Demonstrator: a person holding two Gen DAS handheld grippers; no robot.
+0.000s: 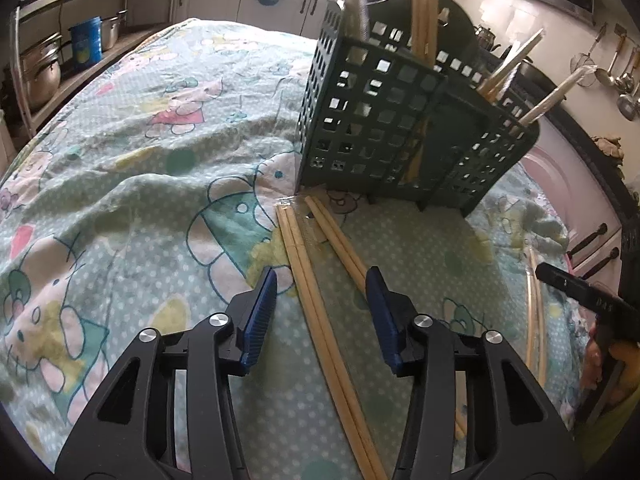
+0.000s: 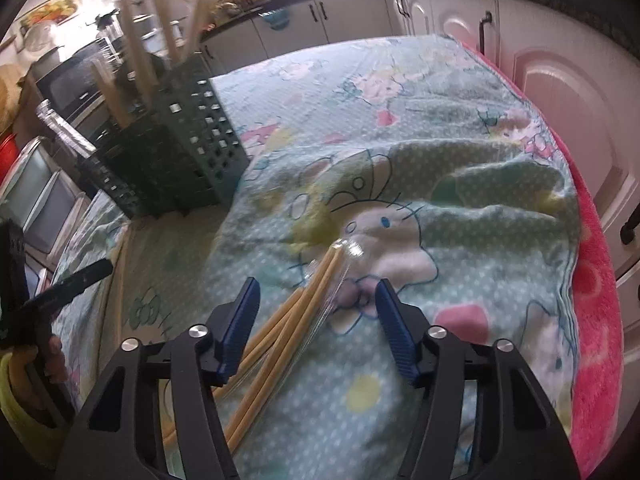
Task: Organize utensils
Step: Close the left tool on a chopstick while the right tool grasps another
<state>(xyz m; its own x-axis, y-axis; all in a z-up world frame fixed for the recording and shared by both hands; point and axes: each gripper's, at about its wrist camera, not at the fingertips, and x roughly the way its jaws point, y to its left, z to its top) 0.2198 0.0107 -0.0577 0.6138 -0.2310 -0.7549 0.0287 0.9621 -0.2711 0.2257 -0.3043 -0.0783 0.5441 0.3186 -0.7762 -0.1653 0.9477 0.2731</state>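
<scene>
Both the left tool (image 1: 321, 294) and right tool (image 2: 318, 306) are gaping wide over loose chopsticks (image 1: 320, 300), risking nudging pairs apart, with the holder (image 1: 384, 128) at one o'clock.

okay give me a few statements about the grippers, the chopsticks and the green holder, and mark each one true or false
1. The left gripper is open, with chopsticks lying on the cloth between its fingers. True.
2. The green holder is lying on its side. False: it stands upright on the patterned cloth.
3. The holder has nothing in it. False: several chopsticks stand in it.
4. The right gripper is open above chopsticks in a clear wrapper. True.
5. The right gripper is shut on a spoon. False: its jaws are apart and hold nothing.
</scene>
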